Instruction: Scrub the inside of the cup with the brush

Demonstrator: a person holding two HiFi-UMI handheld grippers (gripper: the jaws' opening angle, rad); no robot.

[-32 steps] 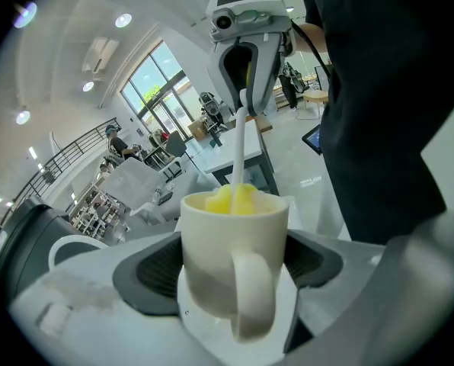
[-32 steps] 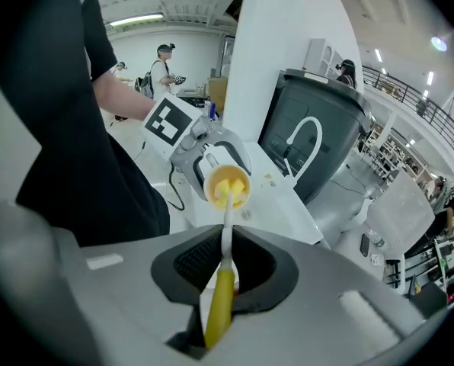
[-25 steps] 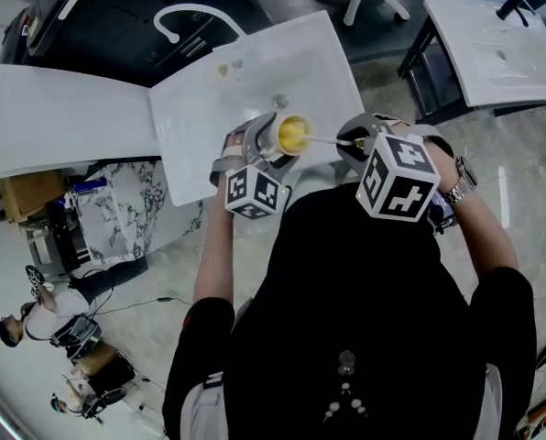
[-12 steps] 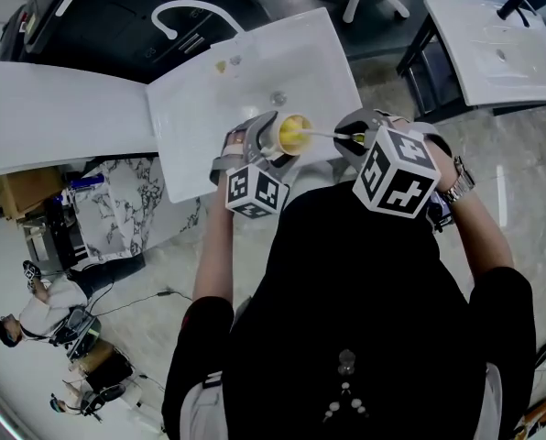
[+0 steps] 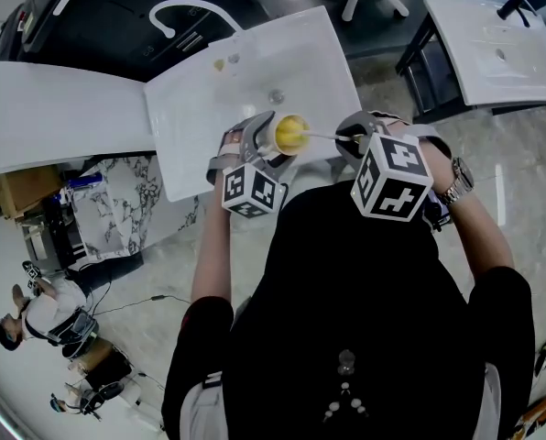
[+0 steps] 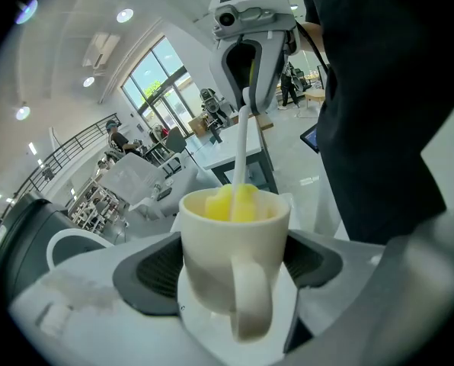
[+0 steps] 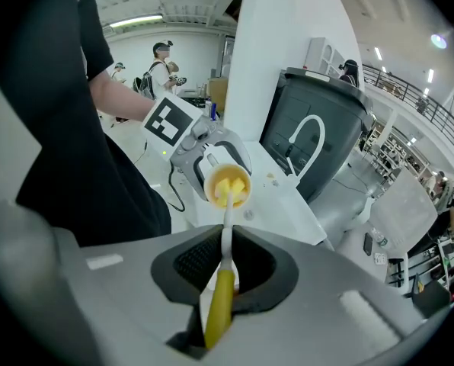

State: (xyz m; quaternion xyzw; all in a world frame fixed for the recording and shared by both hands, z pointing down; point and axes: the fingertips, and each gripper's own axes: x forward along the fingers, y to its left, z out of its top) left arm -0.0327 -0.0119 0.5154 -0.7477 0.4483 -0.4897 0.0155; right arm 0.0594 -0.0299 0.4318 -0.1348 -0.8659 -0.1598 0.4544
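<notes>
**Head view:** Seen from above, a person stands at a white sink basin with a curved tap at its far side. The L gripper is clamped on a white cup, held over the basin's near edge. The cup lies on its side, its mouth facing the person's right. The R gripper grips a brush. The brush's long axis runs roughly level, left to right across the person's front, and its yellow head sits in the cup's mouth.

**L gripper view:** Both dark pads press the cup's sides, w/ the cup handle turned back toward the camera. The cup's axis runs straight out along the jaws, mouth pointing away. The yellow brush head fills the opening, and the white stem leads from it to the R gripper opposite.

**R gripper view:** The jaws are closed on the brush where its yellow grip meets the white stem. The brush points straight ahead along the jaws, its tip inside the cup, whose round mouth faces this camera.
</notes>
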